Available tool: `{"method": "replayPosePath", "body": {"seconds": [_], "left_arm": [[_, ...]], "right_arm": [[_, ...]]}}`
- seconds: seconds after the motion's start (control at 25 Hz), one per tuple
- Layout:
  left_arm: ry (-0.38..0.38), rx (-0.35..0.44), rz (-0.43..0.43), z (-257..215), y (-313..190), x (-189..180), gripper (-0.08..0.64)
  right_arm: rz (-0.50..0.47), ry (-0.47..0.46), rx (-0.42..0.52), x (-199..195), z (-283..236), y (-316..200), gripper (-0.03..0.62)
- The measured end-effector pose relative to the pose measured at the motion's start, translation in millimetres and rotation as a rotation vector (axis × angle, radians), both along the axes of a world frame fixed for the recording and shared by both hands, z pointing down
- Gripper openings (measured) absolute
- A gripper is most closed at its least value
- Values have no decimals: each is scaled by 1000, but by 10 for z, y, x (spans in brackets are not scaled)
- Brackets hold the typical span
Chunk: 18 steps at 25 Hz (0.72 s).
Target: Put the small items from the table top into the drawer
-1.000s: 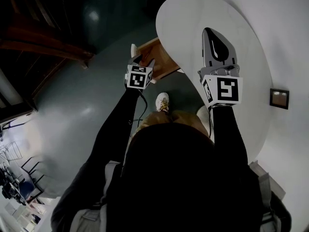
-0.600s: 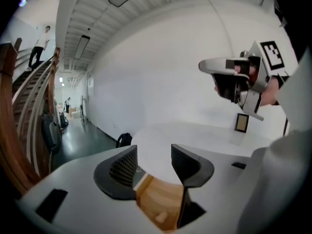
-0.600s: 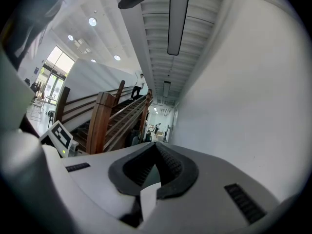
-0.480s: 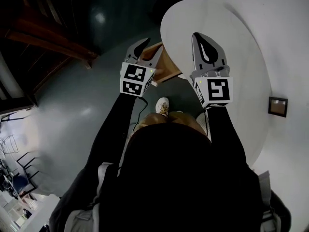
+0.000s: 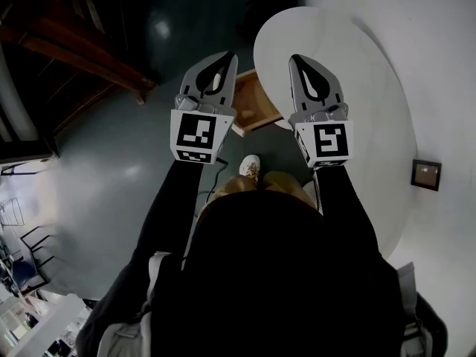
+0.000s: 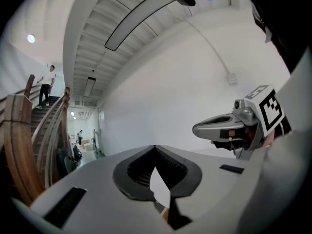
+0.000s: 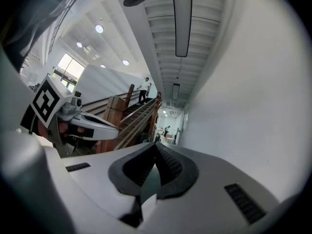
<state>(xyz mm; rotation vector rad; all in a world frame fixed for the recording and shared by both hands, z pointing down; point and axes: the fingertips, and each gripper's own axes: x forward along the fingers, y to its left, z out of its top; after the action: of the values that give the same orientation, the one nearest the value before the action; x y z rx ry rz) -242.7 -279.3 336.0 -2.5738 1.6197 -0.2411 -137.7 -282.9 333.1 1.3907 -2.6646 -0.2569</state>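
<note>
Grey left hand-held gripper point(image 5: 225, 56) and right hand-held gripper point(image 5: 297, 59) both hover pinched shut, empty; dropping carelessly, either could knock the open brown wooden drawer point(image 5: 257, 104) below between them.

White walls point(image 6: 161, 91) and a wooden staircase point(image 7: 129, 117) border a glossy grey floor point(image 5: 104, 169).

Black sleeves point(image 5: 167, 214), grey grippers point(image 5: 226, 56) point(image 5: 295, 58) (black-and-white marker cubes point(image 5: 195, 134))

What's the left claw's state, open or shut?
Shut, having just closed: the left claw shows its jaw tips meeting in the left gripper view, with nothing held between them.
</note>
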Motion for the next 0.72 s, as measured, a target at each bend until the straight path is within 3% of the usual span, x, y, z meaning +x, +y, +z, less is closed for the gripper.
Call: {"method": "replayPosePath", "body": {"seconds": [0.72], "left_arm": [[-32,24,-18,-30,-24,12,15]], "right_arm": [[-32,1,-8,-23,2,40,23]]}}
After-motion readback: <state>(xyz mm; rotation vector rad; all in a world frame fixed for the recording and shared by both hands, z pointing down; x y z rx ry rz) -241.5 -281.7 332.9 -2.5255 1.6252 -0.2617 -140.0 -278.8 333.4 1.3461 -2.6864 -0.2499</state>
